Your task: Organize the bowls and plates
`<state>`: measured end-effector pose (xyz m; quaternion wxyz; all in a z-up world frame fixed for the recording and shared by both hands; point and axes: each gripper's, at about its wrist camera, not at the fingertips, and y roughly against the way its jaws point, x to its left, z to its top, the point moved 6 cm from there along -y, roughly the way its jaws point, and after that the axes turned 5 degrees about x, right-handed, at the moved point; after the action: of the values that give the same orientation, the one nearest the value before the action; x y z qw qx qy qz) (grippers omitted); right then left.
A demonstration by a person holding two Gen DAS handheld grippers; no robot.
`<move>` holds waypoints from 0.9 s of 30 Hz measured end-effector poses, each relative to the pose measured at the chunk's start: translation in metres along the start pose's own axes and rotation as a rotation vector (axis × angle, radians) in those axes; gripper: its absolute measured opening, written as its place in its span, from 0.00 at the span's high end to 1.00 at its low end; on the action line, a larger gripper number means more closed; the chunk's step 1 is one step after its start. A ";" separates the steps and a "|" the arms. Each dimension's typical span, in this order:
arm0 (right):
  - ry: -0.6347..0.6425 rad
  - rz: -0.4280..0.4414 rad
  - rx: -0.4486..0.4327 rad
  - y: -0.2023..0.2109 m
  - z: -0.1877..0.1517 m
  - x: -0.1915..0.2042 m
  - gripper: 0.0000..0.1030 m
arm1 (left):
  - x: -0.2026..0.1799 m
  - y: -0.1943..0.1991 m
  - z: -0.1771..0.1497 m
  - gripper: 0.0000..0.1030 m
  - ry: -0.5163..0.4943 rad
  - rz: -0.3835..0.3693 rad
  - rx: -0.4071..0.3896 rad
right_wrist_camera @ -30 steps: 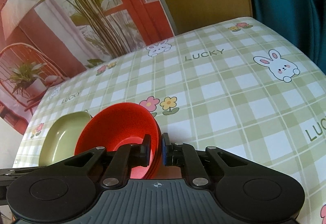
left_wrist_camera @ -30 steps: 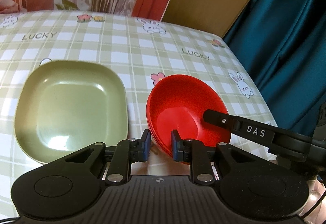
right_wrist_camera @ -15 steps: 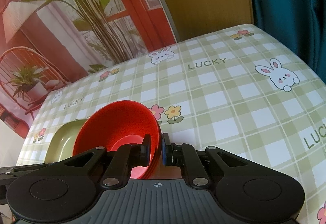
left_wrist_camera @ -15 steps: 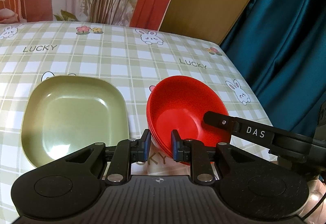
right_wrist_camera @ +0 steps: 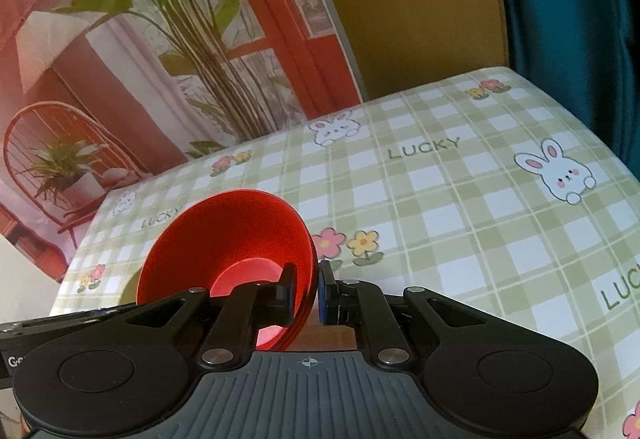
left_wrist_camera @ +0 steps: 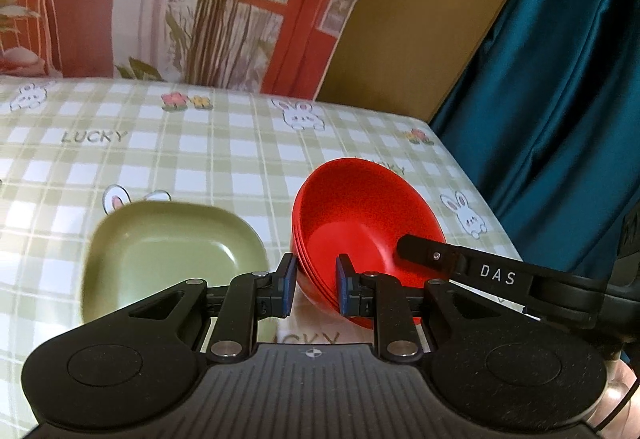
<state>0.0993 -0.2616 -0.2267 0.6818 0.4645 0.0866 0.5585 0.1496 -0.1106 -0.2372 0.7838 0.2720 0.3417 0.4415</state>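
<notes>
The left gripper [left_wrist_camera: 313,285] has its jaws closed on the near rim of the red bowls [left_wrist_camera: 360,223], a tilted stack held above the tablecloth [left_wrist_camera: 240,159]. The right gripper [right_wrist_camera: 307,293] clamps the same stack at its right rim. Just left of the bowls, the green plate [left_wrist_camera: 168,251] lies on the cloth. Behind the table hangs a teal curtain [left_wrist_camera: 560,79].

Table [right_wrist_camera: 460,199] under green-white checked cloth, bunnies, flowers, "LUCKY" print. Behind it printed backdrop [right_wrist_camera: 120,39]: red window frames, leafy plant, wicker chair. Mustard-brown wall panel [left_wrist_camera: 408,19] next, then teal curtain [left_wrist_camera: 560,79] far right. Soft daylight-ish glow.
</notes>
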 end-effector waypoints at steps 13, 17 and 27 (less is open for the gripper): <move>0.022 0.064 0.001 -0.014 0.013 0.054 0.90 | 0.045 0.025 0.017 0.78 0.004 0.054 -0.030; 0.045 0.079 0.016 -0.025 0.014 0.074 0.90 | 0.061 0.029 0.018 0.78 0.019 0.067 -0.023; 0.117 0.080 0.093 -0.052 0.004 0.106 0.90 | 0.090 0.022 0.007 0.78 0.074 0.096 0.011</move>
<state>0.1757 -0.1712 -0.2202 0.6304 0.4652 0.1335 0.6069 0.1781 -0.0218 -0.2430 0.7470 0.2760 0.3593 0.4866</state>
